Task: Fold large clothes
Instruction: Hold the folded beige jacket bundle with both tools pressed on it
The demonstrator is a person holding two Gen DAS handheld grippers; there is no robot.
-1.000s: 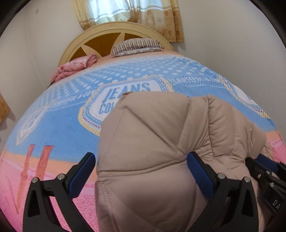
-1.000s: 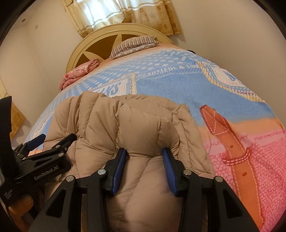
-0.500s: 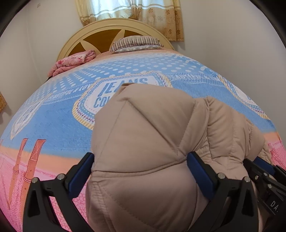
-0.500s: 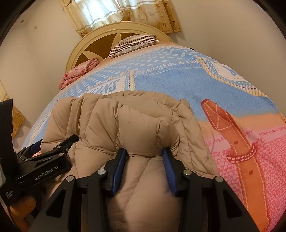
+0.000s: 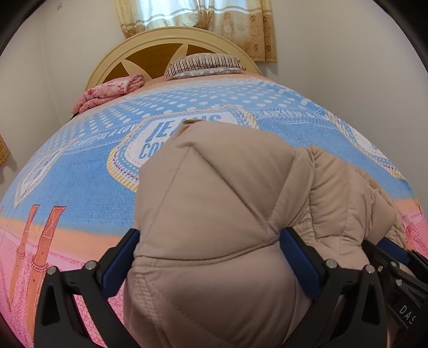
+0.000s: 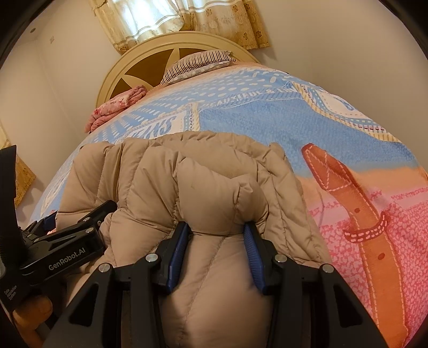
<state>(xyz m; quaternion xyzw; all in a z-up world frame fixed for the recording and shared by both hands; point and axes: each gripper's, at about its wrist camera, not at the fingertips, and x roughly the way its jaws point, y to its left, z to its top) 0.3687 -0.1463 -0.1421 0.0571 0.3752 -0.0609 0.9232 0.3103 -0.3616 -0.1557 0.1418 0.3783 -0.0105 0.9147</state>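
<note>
Centrally, a beige quilted jacket (image 5: 227,214) lies bunched on the bed (image 5: 80,187), over the blue zone of a printed cover whose near part is pink. Left gripper (image 5: 211,257): its blue-padded fingers (image 5: 120,259) stand wide apart with a thick fold of the jacket bulging between them; the padding presses against both pads, so the fingers grasp the fold. Right gripper (image 6: 214,241): its fingers (image 6: 178,243) are set closer together and pinch a narrower puffed ridge of the jacket (image 6: 187,187), the fabric creased at each pad. Seen from the right wrist, the left gripper (image 6: 67,233) appears at the left edge, buried in the jacket's left side, with part of a hand (image 6: 29,313) below it. Seen from the left wrist, the right gripper (image 5: 396,262) shows at the right edge, just beside the jacket's right flank.

Beyond the jacket, the cover bears a white label with blue lettering (image 5: 165,139) and, near the edge, orange belt-strap prints (image 6: 355,208). At the far end stand a rounded cream headboard (image 5: 165,45), a striped pillow (image 5: 203,64) against it, and a folded pink floral blanket (image 5: 109,91) to the pillow's left. A patterned curtain (image 5: 198,21) hangs above the headboard.
</note>
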